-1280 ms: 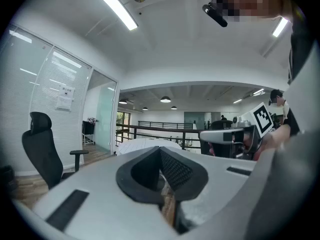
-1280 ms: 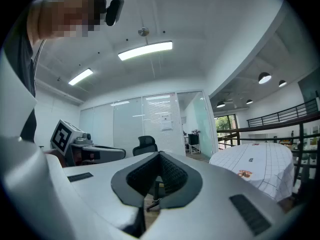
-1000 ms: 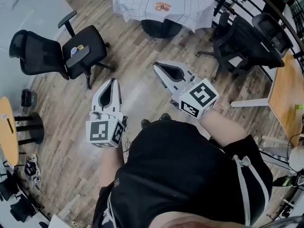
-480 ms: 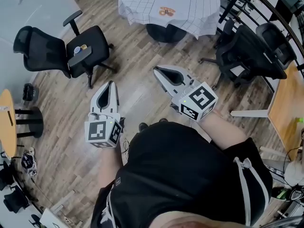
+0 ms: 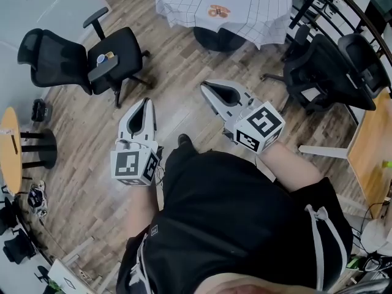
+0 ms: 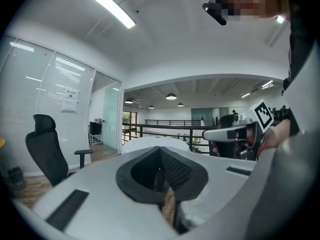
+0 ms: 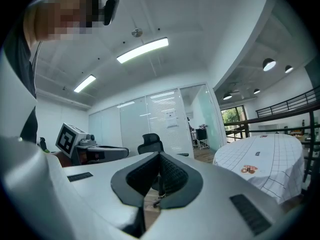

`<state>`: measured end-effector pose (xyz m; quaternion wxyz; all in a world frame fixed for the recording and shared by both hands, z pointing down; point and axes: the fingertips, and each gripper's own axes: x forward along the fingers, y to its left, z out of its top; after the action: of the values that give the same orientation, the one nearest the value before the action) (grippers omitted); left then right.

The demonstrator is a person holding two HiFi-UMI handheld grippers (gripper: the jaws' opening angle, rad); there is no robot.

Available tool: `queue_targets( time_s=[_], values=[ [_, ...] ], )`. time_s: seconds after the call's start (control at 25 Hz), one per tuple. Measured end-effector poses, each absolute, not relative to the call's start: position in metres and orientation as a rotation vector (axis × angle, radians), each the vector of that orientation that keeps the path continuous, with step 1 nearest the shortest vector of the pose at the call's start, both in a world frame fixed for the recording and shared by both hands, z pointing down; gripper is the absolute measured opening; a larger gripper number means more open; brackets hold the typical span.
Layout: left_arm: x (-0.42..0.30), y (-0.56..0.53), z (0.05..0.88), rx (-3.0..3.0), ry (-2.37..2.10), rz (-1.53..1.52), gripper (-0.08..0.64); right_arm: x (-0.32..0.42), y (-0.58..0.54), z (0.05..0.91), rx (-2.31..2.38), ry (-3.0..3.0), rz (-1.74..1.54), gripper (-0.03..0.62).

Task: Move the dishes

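A round table under a white checked cloth (image 5: 251, 8) stands at the far end of the head view, with a small orange-patterned dish (image 5: 214, 10) on its near left part. The same table (image 7: 270, 156) and dish (image 7: 246, 169) appear at the right of the right gripper view. My left gripper (image 5: 146, 103) and right gripper (image 5: 206, 86) are held out side by side over the wooden floor, well short of the table. Both are shut with nothing between their jaws. The right gripper (image 6: 235, 133) also shows at the right of the left gripper view.
A black office chair (image 5: 73, 60) with small items on its seat (image 5: 104, 59) stands at the left. More black chairs (image 5: 331, 66) stand at the right beside a railing. A round wooden table (image 5: 9, 158) is at the left edge and a wooden desk (image 5: 373, 133) at the right.
The person has stepped forward, and both grippers have moved a little toward the clothed table. The jaws of both stay shut.
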<state>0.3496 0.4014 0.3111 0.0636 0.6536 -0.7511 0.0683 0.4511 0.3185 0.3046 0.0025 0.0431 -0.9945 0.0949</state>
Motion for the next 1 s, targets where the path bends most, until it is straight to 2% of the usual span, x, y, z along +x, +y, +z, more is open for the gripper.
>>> queue_targets(
  time_s=[0.4, 1.0],
  values=[
    [0.299, 0.369, 0.327, 1.911, -2.308, 0.192, 0.006, 0.38, 0.265, 0.308, 0.101, -3.092, 0.343, 0.015],
    [0.106, 0.334, 0.325, 1.747, -2.4, 0.174, 0.006, 0.19, 0.197, 0.295, 0.0, -3.068, 0.308, 0.015]
  ],
)
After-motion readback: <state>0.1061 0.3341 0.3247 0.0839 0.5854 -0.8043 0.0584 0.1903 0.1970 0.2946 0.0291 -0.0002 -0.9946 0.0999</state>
